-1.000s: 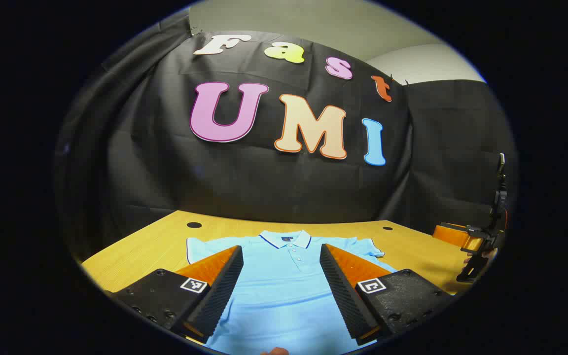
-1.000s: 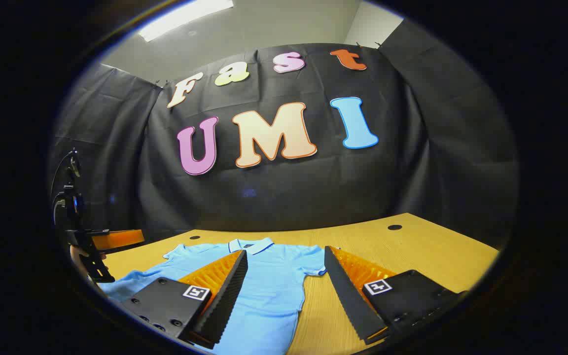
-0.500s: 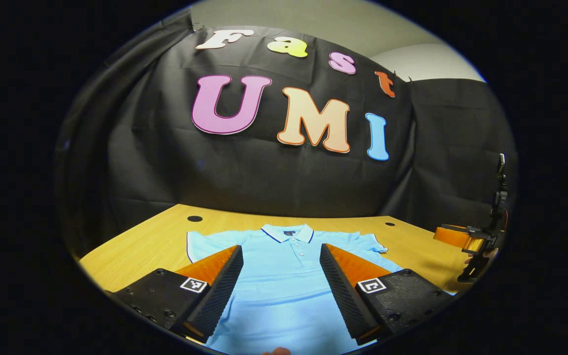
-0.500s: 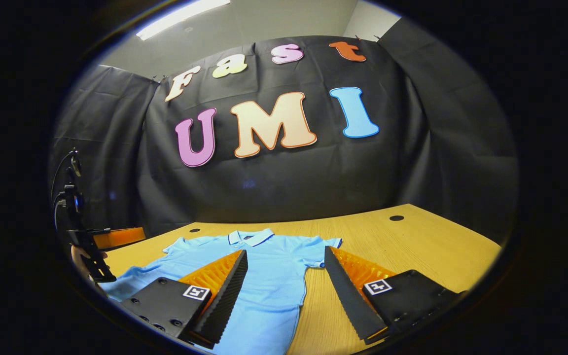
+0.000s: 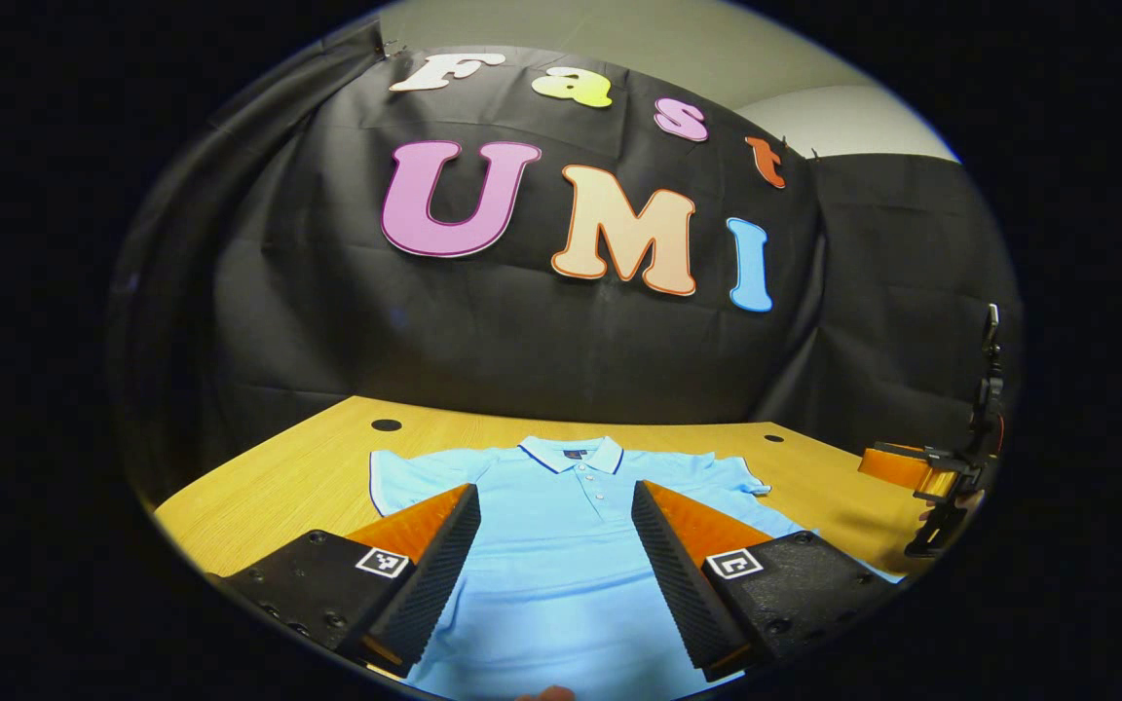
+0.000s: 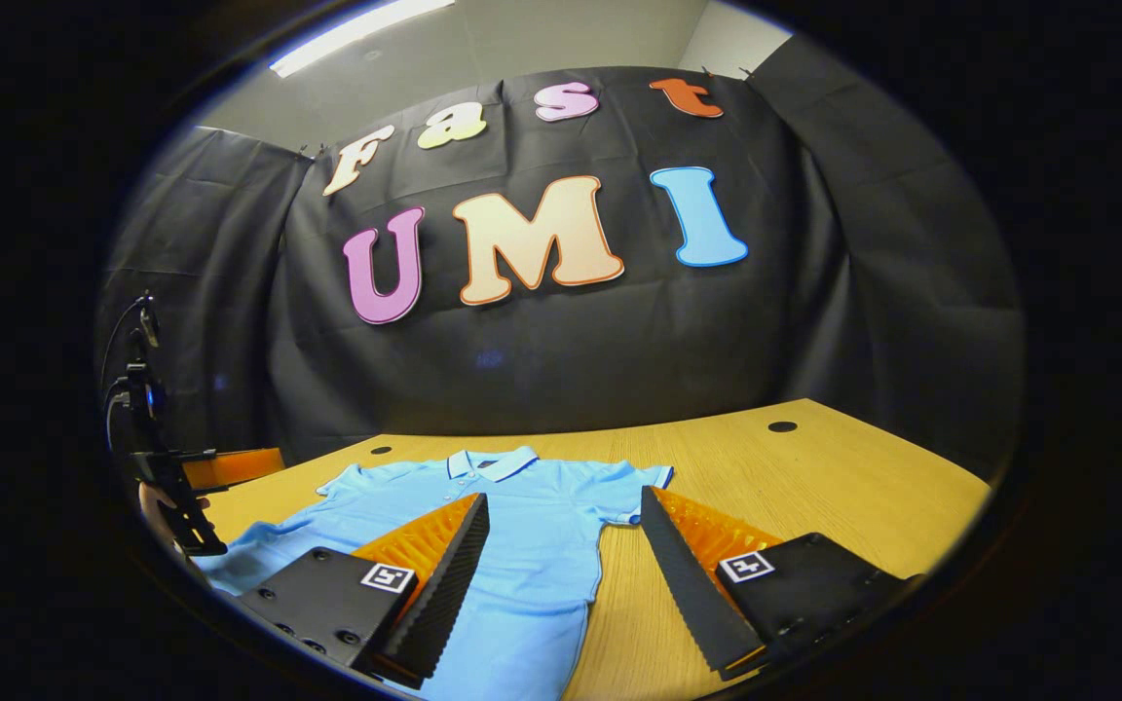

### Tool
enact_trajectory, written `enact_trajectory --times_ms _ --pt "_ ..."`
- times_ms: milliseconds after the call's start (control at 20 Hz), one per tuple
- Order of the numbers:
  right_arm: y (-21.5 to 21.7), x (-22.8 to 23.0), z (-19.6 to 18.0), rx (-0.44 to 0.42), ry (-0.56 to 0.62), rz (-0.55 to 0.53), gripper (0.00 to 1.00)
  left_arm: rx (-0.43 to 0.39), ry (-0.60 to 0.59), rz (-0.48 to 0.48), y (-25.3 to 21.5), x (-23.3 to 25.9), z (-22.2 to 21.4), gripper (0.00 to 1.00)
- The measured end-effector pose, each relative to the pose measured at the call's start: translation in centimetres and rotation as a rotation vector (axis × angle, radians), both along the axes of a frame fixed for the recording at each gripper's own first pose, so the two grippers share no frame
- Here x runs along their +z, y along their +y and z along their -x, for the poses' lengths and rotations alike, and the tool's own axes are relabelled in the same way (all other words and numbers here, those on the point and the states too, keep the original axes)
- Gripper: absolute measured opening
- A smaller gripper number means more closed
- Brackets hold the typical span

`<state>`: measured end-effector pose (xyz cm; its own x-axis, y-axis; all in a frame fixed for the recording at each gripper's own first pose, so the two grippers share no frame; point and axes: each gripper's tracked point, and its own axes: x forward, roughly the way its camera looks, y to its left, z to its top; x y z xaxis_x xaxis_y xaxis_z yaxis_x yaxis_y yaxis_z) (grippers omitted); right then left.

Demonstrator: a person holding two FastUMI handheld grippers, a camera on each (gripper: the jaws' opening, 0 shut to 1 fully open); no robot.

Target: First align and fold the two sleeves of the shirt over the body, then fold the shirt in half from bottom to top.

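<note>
In the left gripper view, your left gripper (image 5: 553, 506) is held low and level over the near part of the shirt (image 5: 561, 565), its fingers spread wide with nothing between them. The shirt lies flat on the table (image 5: 279, 477) straight ahead of that gripper, collar (image 5: 571, 454) at the far end and both short sleeves spread out to the sides. One sleeve (image 5: 395, 472) lies just beyond the finger on the left of the view, the other (image 5: 736, 477) beyond the finger on the right. Far off at the right edge you can see your right gripper (image 5: 941, 487), with what looks like a hand behind it, though the edge is too dark to be sure.

In the right gripper view, your right gripper (image 6: 563, 511) also sits low and points forward, jaws wide apart and gripping nothing. One finger hangs above the shirt (image 6: 522, 545); the other is above bare table (image 6: 814, 477), just past the shirt's side edge. The nearer sleeve (image 6: 644, 479) lies ahead, between the two fingertips. At the left edge, your left gripper (image 6: 181, 487) is held at about the same height, over the shirt's far side.
</note>
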<state>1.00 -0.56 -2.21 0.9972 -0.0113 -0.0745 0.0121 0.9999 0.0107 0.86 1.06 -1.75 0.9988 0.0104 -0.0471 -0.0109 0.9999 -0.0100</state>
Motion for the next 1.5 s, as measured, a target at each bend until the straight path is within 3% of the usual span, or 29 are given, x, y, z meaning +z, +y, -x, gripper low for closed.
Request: enact_trajectory --times_ms 250,650,850,1100,1150,1200,1350,1500 --pt "-1.8 1.4 -2.0 -0.001 0.063 -0.041 0.97 -0.019 0.004 0.007 -0.4 -0.1 0.0 0.94" --pt "-6.2 2.7 -8.0 -0.003 0.276 0.09 0.97 -0.032 0.03 0.026 -0.3 -1.0 -0.4 0.94" --pt "-6.6 2.4 -12.4 0.008 0.333 0.038 0.97 -0.019 0.022 0.039 0.5 -0.6 -0.3 0.94" --pt "-8.3 -1.3 -17.3 -0.037 0.443 -0.006 0.97 0.001 0.005 0.029 1.6 0.1 0.0 0.94" --pt "-8.2 -2.3 -17.9 -0.042 0.467 0.007 0.92 0.005 0.001 0.026 1.8 0.2 0.0 0.94" --pt "-8.0 -3.8 -18.4 -0.04 0.492 0.006 0.97 0.01 0.0 0.027 2.1 0.3 -0.1 0.94" --pt "-7.8 -6.8 -19.8 -0.056 0.55 -0.02 0.93 0.018 0.004 0.03 2.5 0.1 -0.1 0.94" --pt "-9.0 -9.5 -20.3 -0.092 0.599 -0.007 0.97 0.026 0.001 0.029 3.0 0.3 -0.1 0.94"
